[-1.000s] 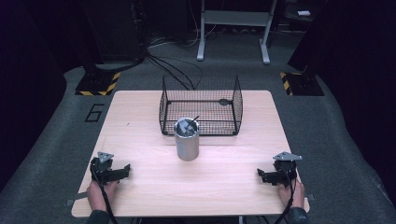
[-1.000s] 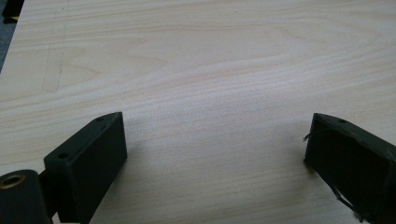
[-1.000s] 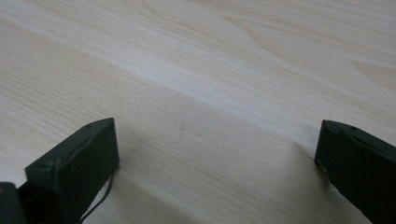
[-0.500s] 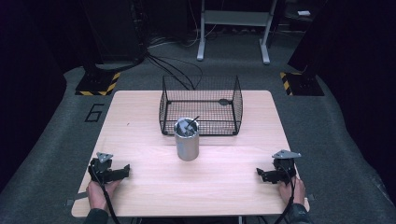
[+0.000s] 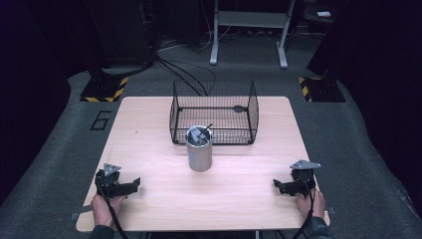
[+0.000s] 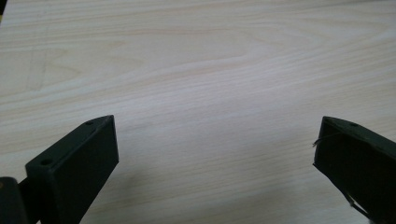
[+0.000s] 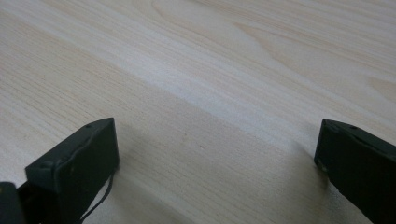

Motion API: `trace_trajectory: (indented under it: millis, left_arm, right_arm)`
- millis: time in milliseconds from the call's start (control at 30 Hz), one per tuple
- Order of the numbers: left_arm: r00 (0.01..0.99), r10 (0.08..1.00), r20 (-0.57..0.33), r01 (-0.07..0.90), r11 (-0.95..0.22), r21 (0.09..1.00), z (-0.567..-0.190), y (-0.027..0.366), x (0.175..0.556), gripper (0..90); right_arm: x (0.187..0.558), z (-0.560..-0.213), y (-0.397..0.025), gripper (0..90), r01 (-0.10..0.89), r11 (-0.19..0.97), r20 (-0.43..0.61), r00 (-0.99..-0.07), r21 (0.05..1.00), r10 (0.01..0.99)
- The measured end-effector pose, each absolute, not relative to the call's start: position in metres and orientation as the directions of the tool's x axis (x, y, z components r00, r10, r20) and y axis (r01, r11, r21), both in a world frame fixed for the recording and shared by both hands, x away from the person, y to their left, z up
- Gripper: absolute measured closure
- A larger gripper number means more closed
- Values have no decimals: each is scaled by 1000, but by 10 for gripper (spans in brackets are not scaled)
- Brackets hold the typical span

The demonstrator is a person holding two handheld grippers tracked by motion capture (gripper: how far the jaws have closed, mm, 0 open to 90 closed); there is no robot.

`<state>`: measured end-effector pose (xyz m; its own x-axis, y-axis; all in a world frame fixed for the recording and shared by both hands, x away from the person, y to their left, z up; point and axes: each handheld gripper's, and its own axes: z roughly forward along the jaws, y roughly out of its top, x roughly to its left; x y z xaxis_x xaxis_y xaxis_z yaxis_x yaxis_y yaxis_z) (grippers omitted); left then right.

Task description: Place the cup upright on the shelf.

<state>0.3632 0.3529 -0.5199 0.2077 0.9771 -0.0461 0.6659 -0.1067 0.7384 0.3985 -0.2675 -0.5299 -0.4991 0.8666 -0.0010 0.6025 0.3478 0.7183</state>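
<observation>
Resting both sets of tongs low on the worktop [image 5: 159, 129], I'm barely moving here. Starting at the left: my left tongs [image 5: 133, 183] have slid only a touch over the last second, a shade nearer the front edge, with the hand [image 5: 103, 208] behind them. In the left gripper view the jaws stand spread wide, bare wood grain between them, nothing pinched.

Moving to the middle: the metal cup [image 5: 199, 149] stands upright near the centre of the worktop, exactly where it stood a second ago, just in front of the wire basket [image 5: 214, 112] and, as far as I can tell, not touching it. Its long axis runs straight up, open mouth to the ceiling. Utensils [image 5: 200, 133] sit inside it; one dark handle leans out toward the far right, toward the basket. What kind they are I can't make out. A small dark item [image 5: 240, 108] lies on the basket floor, too small to identify.

Over to the right: my right tongs [image 5: 276, 185] have also only crept slightly, and in the right gripper view the jaws are spread wide over bare wood.

So I'd judge the work hasn't started: both tongs are well apart from the cup, and the reach toward it is still ahead.
</observation>
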Motion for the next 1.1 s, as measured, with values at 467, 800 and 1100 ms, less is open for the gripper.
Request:
trace_trajectory:
  millis: [467,800,1100]
  left_arm:
    - [329,942,-67,631,-167,758,-499,323,363,2]
    - [393,917,-72,604,-198,772,-486,303,368,2]
    - [455,887,-74,577,-230,784,-474,281,373,0]
  right_arm:
    - [399,-530,-268,0,604,352,-3,-500,715,866]
    - [399,-530,-268,0,603,349,-1,-500,718,866]
    - [399,-530,-268,0,605,353,-3,-502,714,865]
